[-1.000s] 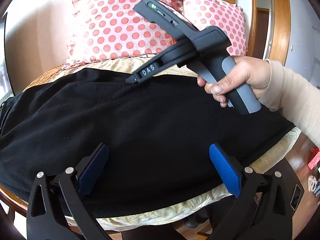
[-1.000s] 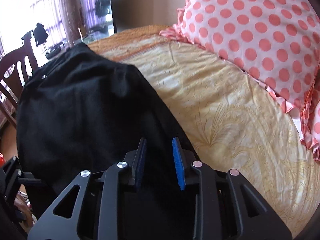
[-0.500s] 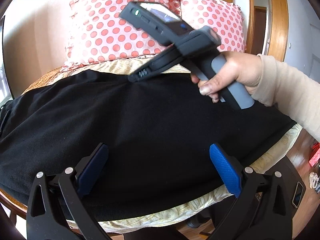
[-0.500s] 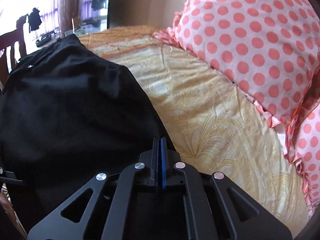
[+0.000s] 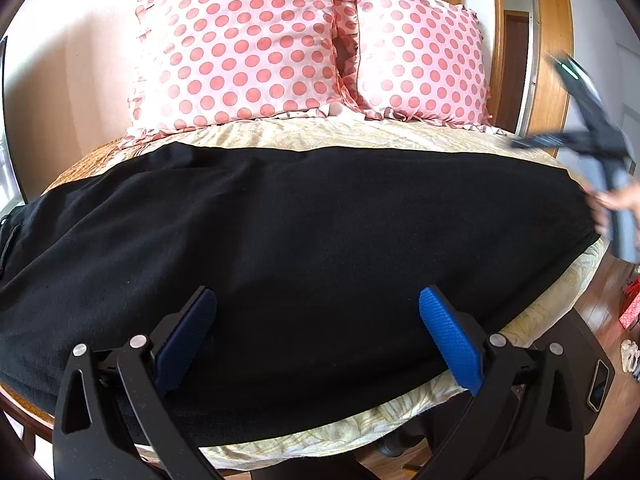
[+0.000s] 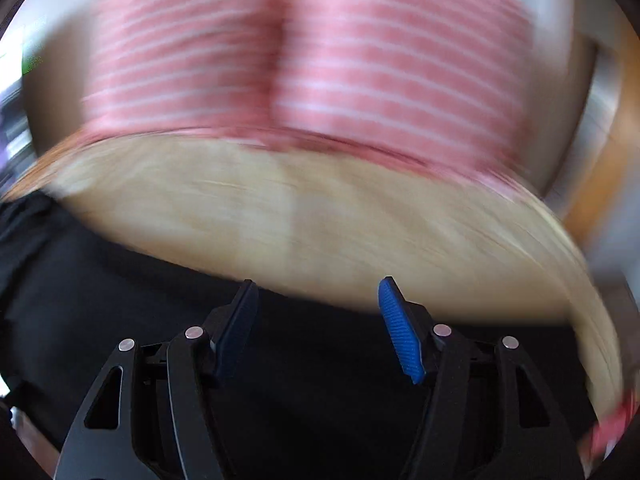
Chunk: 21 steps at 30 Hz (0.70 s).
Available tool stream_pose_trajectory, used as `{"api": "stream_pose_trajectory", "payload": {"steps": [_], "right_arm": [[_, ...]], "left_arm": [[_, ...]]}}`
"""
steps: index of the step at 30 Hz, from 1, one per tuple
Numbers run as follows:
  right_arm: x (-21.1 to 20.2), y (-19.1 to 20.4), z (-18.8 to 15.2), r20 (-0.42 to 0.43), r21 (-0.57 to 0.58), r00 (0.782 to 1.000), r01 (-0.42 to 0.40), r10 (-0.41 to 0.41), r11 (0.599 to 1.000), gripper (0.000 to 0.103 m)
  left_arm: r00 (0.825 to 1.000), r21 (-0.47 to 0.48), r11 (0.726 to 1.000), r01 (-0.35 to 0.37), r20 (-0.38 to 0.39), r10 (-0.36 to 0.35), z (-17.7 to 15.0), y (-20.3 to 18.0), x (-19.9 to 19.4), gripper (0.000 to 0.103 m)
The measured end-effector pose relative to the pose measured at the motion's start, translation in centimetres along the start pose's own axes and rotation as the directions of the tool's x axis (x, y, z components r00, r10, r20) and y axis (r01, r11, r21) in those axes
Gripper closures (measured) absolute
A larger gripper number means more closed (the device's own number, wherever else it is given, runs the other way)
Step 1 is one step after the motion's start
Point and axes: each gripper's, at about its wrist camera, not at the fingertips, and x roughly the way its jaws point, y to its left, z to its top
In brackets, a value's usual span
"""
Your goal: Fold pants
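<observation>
Black pants (image 5: 304, 240) lie spread flat across the cream bedspread (image 5: 360, 136), running left to right. My left gripper (image 5: 318, 320) is open and empty, hovering over the near edge of the pants. My right gripper (image 6: 318, 312) is open and empty above the pants (image 6: 120, 300) near their far edge; its view is heavily motion-blurred. In the left wrist view the right gripper's body (image 5: 592, 136) shows blurred at the far right, past the right end of the pants.
Two pink polka-dot pillows (image 5: 240, 52) lean against the wall at the head of the bed. A wooden door frame (image 5: 552, 60) stands at the right. Wooden floor with small items (image 5: 628, 312) lies off the bed's right side.
My right gripper swung from the middle of the pants to the far right and opened after being shut. My left gripper stayed open in place.
</observation>
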Motion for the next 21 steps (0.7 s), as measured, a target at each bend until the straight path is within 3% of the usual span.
{"api": "stream_pose_trajectory", "payload": {"steps": [2,4,7,8,11,14,21], "right_arm": [[-0.7,-8.2,-2.1,-0.049,0.186,0.988,0.153,-0.146,0.971,0.039],[-1.1,-13.9,-4.0,-0.09,0.324,0.974,0.227,-0.209,0.918,0.039],[-1.2,-20.8,-7.0,-0.137,0.5,0.964,0.267,-0.229,0.824,0.039],[-1.1,-21.6,-7.4,-0.14,0.525,0.965,0.263,-0.222,0.81,0.039],[-0.5,-22.7,-8.6,-0.136,0.564,0.973,0.229,-0.185,0.793,0.039],[-1.0,-21.5,-8.8,-0.107,0.53,0.977,0.214,-0.186,0.82,0.041],[-1.8,-17.8,-9.6,-0.018,0.499,0.996,0.089,-0.092,0.862,0.056]], "left_arm": [[1.0,0.001,1.0,0.0,-0.001,0.0,0.0,0.0,0.1,0.002],[1.0,0.005,1.0,-0.004,-0.003,0.004,0.1,0.0,0.2,0.002],[1.0,0.007,1.0,-0.01,-0.004,0.01,0.1,-0.1,0.3,0.002],[1.0,0.007,1.0,-0.012,-0.005,0.012,0.0,-0.2,0.3,0.002],[1.0,0.004,1.0,-0.014,-0.009,0.014,0.0,-0.2,0.3,0.002],[1.0,0.002,1.0,-0.018,-0.012,0.018,0.0,-0.3,0.3,0.002],[1.0,0.005,1.0,-0.016,-0.014,0.016,0.1,-0.2,0.4,0.002]]}}
